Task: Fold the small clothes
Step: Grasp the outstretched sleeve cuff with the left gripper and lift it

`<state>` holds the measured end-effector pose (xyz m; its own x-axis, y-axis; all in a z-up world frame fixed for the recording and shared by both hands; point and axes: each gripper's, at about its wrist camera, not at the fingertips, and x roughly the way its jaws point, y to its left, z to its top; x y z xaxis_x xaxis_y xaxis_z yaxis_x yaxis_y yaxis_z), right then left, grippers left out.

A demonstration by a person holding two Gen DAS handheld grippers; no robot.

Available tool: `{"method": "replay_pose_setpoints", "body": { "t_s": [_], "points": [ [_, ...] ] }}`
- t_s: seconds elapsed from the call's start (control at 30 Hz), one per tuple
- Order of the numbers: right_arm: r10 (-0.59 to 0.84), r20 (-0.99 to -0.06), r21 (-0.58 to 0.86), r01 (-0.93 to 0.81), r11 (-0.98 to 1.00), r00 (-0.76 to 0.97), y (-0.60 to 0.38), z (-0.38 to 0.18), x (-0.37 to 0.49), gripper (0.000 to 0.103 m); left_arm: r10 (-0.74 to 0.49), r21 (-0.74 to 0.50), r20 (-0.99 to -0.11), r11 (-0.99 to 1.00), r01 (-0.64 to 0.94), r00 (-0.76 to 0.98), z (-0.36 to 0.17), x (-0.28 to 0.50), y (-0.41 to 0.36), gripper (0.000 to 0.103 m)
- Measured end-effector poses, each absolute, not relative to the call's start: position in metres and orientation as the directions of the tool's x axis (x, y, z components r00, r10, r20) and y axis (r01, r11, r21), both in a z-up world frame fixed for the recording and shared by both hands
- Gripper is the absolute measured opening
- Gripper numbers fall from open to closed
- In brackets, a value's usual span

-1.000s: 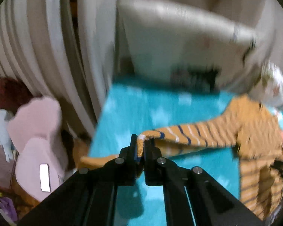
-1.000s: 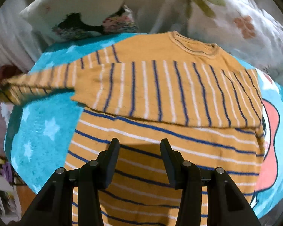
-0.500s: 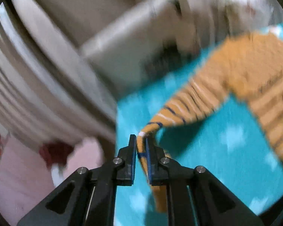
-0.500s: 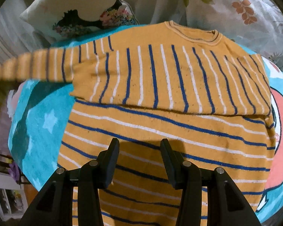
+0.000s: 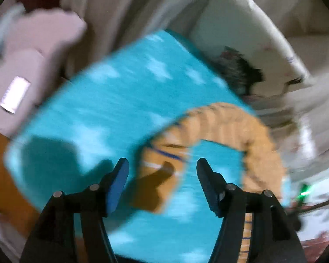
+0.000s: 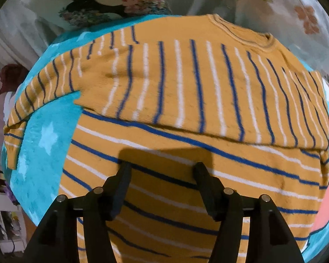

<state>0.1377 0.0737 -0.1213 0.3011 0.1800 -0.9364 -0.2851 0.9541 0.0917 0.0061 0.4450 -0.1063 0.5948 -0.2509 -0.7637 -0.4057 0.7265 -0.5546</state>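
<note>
An orange sweater (image 6: 186,100) with blue and white stripes lies on a turquoise star blanket (image 6: 43,135). Its right sleeve is folded across the chest. Its left sleeve (image 6: 26,100) hangs bent toward the blanket's left edge. In the blurred left wrist view that sleeve (image 5: 208,135) curves in an arc, its cuff lying between the fingers of my left gripper (image 5: 162,171), which is open and holds nothing. My right gripper (image 6: 162,173) is open and empty just above the sweater's lower body.
A floral pillow (image 6: 111,6) and a white leaf-print cover (image 6: 296,11) lie behind the sweater. A pink padded object (image 5: 30,65) stands off the blanket's left edge. A pale curtain (image 5: 125,6) hangs behind. A coral shape (image 6: 326,175) shows on the blanket's right.
My left gripper opened and let go of the sleeve cuff, which dropped onto the blanket. The left camera swung sharply. The right gripper stayed open and moved slightly nearer the sweater.
</note>
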Motion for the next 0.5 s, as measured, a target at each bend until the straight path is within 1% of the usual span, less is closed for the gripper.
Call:
{"method": "replay_pose_setpoints", "body": {
  "t_s": [0.07,0.13,0.17,0.2,0.23,0.27,0.3,0.33,0.37,0.4,0.43,0.47,0.5],
  "points": [
    [0.171,-0.936,0.080,-0.288,0.954,0.307,0.077,-0.121,0.136,0.065,-0.354,-0.633,-0.721,0.685,-0.359,0.595,-0.114,0.021,0.431,0.068],
    [0.163,-0.937,0.074,-0.283,0.956,0.308,0.078,-0.122,0.134,0.065,-0.399,-0.666,-0.704,0.659,-0.350,0.588,-0.117,0.036,0.421,0.073],
    [0.159,-0.939,0.074,-0.273,0.959,0.306,0.076,-0.123,0.132,0.065,-0.409,-0.684,-0.694,0.632,-0.365,0.592,-0.122,0.047,0.421,0.075],
    [0.155,-0.940,0.073,-0.264,0.962,0.305,0.076,-0.123,0.132,0.065,-0.414,-0.700,-0.684,0.604,-0.380,0.601,-0.128,0.055,0.423,0.082],
    [0.149,-0.940,0.072,-0.249,0.966,0.306,0.073,-0.123,0.131,0.065,-0.411,-0.724,-0.668,0.552,-0.413,0.621,-0.137,0.065,0.430,0.086],
    [0.145,-0.941,0.072,-0.239,0.968,0.306,0.069,-0.123,0.129,0.065,-0.404,-0.735,-0.664,0.512,-0.446,0.629,-0.149,0.069,0.437,0.086],
    [0.140,-0.942,0.072,-0.224,0.972,0.306,0.065,-0.123,0.127,0.065,-0.405,-0.766,-0.634,0.450,-0.459,0.659,-0.155,0.070,0.444,0.088],
    [0.136,-0.942,0.071,-0.214,0.974,0.306,0.059,-0.123,0.123,0.065,-0.398,-0.775,-0.624,0.420,-0.472,0.672,-0.157,0.072,0.449,0.090],
    [0.127,-0.943,0.066,-0.202,0.977,0.306,0.056,-0.122,0.121,0.065,-0.376,-0.767,-0.636,0.408,-0.495,0.674,-0.158,0.077,0.454,0.090],
    [0.117,-0.944,0.059,-0.192,0.980,0.307,0.053,-0.122,0.118,0.065,-0.350,-0.750,-0.654,0.414,-0.516,0.670,-0.156,0.080,0.459,0.087],
    [0.110,-0.945,0.053,-0.186,0.981,0.307,0.051,-0.122,0.115,0.065,-0.324,-0.734,-0.671,0.418,-0.535,0.667,-0.156,0.082,0.465,0.068],
    [0.102,-0.946,0.048,-0.179,0.983,0.307,0.048,-0.122,0.113,0.065,-0.290,-0.702,-0.702,0.436,-0.564,0.650,-0.155,0.086,0.472,0.055],
    [0.097,-0.947,0.045,-0.173,0.984,0.306,0.045,-0.122,0.110,0.065,-0.273,-0.684,-0.718,0.450,-0.574,0.640,-0.154,0.089,0.477,0.026]
  ]
}}
